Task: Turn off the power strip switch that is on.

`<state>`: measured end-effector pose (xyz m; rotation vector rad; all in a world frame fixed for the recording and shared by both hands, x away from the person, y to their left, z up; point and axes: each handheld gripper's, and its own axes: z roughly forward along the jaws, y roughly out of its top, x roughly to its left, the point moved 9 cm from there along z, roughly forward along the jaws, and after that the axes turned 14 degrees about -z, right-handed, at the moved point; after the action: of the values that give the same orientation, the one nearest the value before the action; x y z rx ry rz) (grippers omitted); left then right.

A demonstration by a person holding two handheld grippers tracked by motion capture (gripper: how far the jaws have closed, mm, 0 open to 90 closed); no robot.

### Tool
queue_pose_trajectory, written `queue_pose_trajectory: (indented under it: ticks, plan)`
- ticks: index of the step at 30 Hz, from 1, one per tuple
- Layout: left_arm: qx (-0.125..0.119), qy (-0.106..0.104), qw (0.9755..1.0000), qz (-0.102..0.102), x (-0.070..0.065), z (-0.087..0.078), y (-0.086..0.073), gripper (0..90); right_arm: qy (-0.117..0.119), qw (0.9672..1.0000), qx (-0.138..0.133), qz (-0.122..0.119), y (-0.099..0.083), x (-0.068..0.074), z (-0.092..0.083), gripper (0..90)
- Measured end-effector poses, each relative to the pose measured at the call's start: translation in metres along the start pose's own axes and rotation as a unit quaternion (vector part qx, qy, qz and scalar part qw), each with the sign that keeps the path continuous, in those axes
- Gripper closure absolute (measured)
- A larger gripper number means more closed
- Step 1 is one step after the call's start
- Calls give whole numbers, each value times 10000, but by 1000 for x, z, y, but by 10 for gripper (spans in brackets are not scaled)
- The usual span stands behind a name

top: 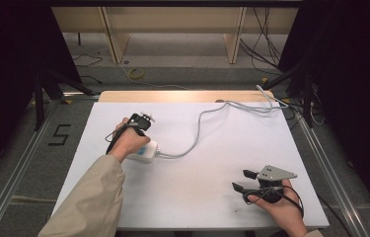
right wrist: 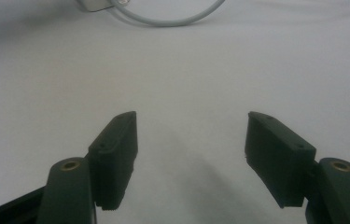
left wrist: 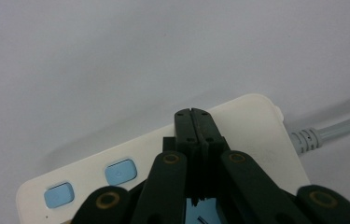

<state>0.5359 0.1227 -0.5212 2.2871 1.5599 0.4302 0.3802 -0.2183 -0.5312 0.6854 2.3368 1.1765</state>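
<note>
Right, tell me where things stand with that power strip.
Done: the left gripper has its fingers shut together, over the top of the white power strip. In hand: the tips sit past the blue switches, near the end where the grey cord leaves. Left: whether they press anything is unclear. The right gripper waits open over the table.

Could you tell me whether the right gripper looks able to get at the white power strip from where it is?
Probably yes: bare table lies between the open right gripper and the power strip, though the left gripper hovers over it.
</note>
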Motion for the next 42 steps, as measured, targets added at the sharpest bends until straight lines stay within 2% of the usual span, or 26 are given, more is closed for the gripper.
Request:
queue_pose_trajectory:
  ticks: [12, 30, 33, 42]
  plan:
    - [-85, -11, 10000, -17, 0, 0, -1, 900, -5, 10000, -6, -3, 0, 0, 0, 355]
    - [-203, 15, 9997, 96, -1, -2, 0, 900, -3, 10000, -9, -1, 0, 0, 0, 356]
    - [-248, -161, 9996, -4, -3, -3, 0, 900, -4, 10000, -12, -3, 1, 0, 0, 356]
    - [-347, -196, 9992, -41, -3, -5, 0, 900, -6, 10000, -13, -2, 0, -1, 0, 355]
